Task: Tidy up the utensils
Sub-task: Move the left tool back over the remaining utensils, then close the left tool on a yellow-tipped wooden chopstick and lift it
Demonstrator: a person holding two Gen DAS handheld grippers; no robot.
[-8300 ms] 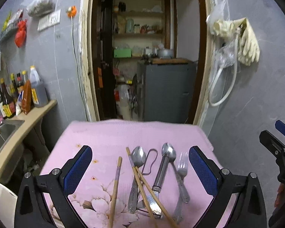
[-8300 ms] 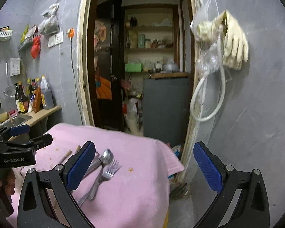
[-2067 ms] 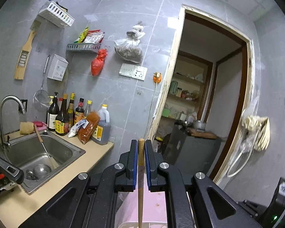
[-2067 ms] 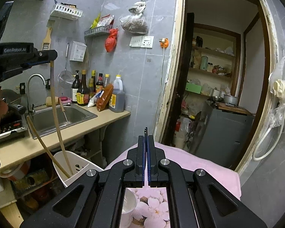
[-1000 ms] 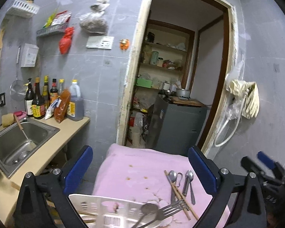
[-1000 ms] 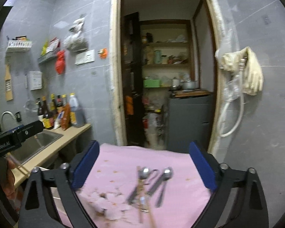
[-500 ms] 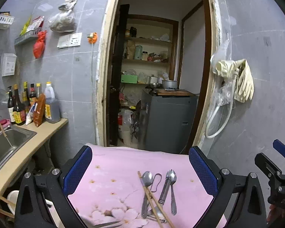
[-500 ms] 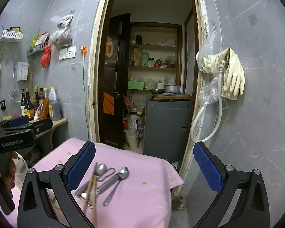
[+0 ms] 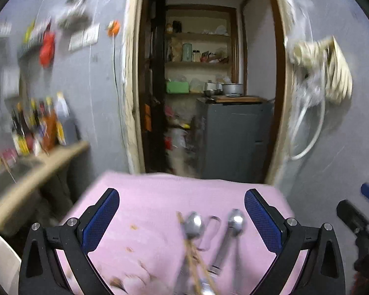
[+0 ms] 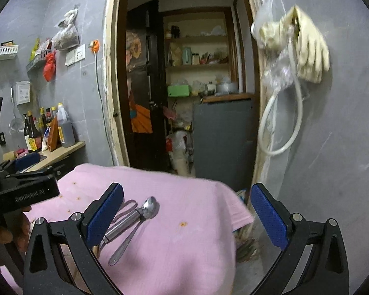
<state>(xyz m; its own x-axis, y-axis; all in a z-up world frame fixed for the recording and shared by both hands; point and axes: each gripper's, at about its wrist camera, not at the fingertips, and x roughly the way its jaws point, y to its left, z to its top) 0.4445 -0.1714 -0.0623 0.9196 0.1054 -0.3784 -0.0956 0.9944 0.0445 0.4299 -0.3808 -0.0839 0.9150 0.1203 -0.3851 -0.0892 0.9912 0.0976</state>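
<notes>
Hovering over pink cloth (image 9: 160,209) on the counter, both tongs spread wide, nothing pinched. Left tongs (image 9: 182,218) low and aimed at the utensil cluster; view badly motion-blurred. Between the left pads, toward the right one: two spoons (image 9: 193,223) w/ bowls pointing away, a wire loop (image 9: 212,231) between them, and chopsticks (image 9: 196,263) crossing the handles at a slant. Exact overlap hard to tell thru blur.

Right tongs (image 10: 185,217) off to the cloth's right part. Same cluster sits by its left pad: spoon bowl just inside the pad, thick metal handle (image 10: 125,223) partly hidden behind it, thin handle trailing toward the camera. Left tool body visible far left of right view, w/ a hand (image 10: 2,233) on it. White bin edge (image 9: 0,265) at far left of left tongs, prob the holder for sorted pieces.

Step in hand, as judged: reach for next pick from the pile, left side leading. Pile only partly cleared; several pieces left.

Next move calls for: drop left tongs lower, pick one item only, prob chopsticks since they lie on top, line pads across the shaft, squeeze, lift clear w/o dragging spoons. Risk: crossed pieces snagging, thin sticks slipping.
</notes>
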